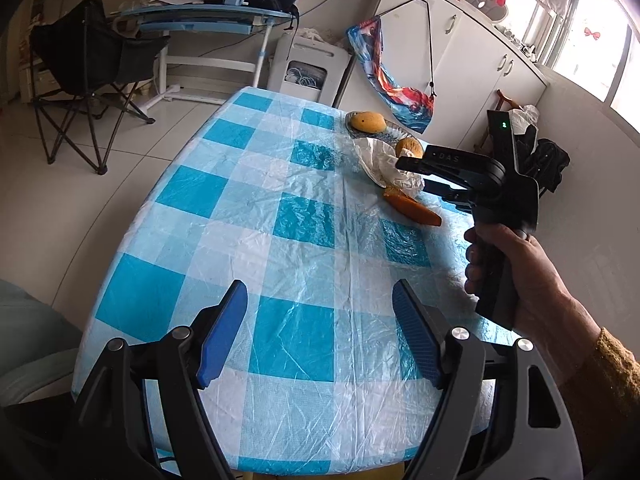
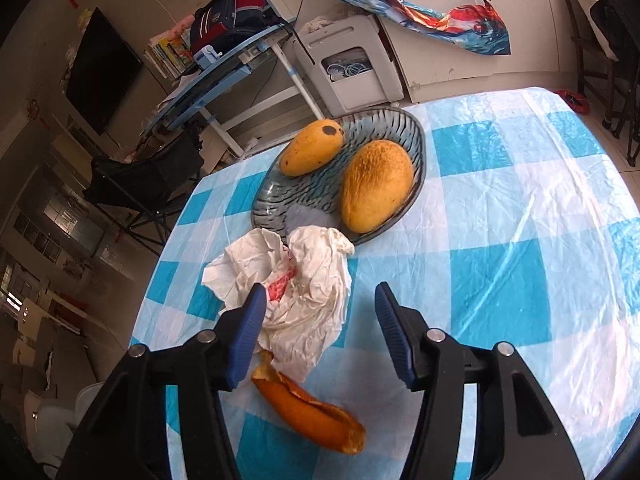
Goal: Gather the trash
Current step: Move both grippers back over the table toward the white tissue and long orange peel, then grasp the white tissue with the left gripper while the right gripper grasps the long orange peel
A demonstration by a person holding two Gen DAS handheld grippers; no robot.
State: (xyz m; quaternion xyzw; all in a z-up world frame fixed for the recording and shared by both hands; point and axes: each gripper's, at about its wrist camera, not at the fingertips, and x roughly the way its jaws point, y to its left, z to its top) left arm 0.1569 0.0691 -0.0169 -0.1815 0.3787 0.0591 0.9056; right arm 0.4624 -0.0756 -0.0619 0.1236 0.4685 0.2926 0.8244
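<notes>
Home living room, television (image 2: 102, 70), schoolbag (image 2: 232, 10)

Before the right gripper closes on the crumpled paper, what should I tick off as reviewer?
1. Right gripper open, nothing between its pads: ok.
2. Crumpled paper ahead of the jaws, partly between the fingertips: ok.
3. Orange peel lies apart, below the paper: ok.
4. Mangoes sit in the glass dish, clear of the jaws: ok.
5. Left gripper open and empty: ok.
6. Trash bin in view: not ok.

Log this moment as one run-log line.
task: collect trash | right tool: open, over crumpled wrapper | peel: on table | left tool: open, empty
</notes>
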